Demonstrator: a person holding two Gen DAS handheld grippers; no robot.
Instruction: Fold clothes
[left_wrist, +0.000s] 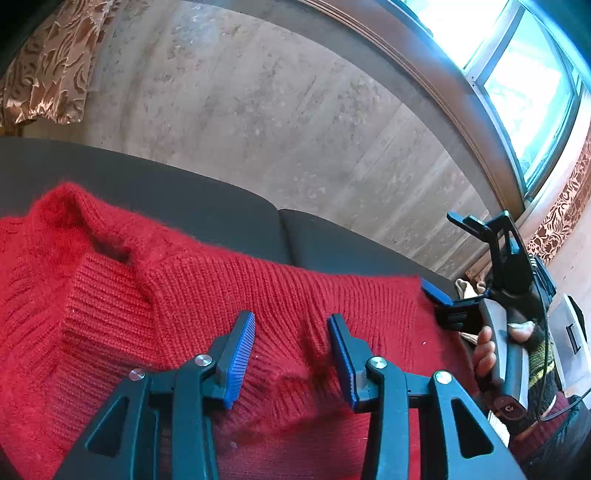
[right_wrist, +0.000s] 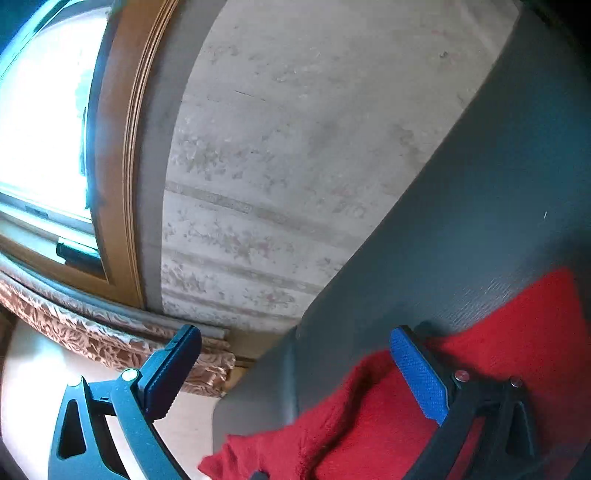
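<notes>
A red knit sweater lies spread on the dark grey table, its ribbed collar to the left. My left gripper hovers low over the sweater with its blue pads apart; a small wrinkle of knit rises between them, not pinched. My right gripper is at the sweater's right edge, held by a hand, jaws spread wide. In the right wrist view the right gripper stands wide open and holds nothing. One of its fingers rests over the sweater and the other is off the table.
A beige tiled wall runs behind the table, with a bright window at the right. Patterned curtains hang at the far left and under the window. The table's right corner is near my right gripper.
</notes>
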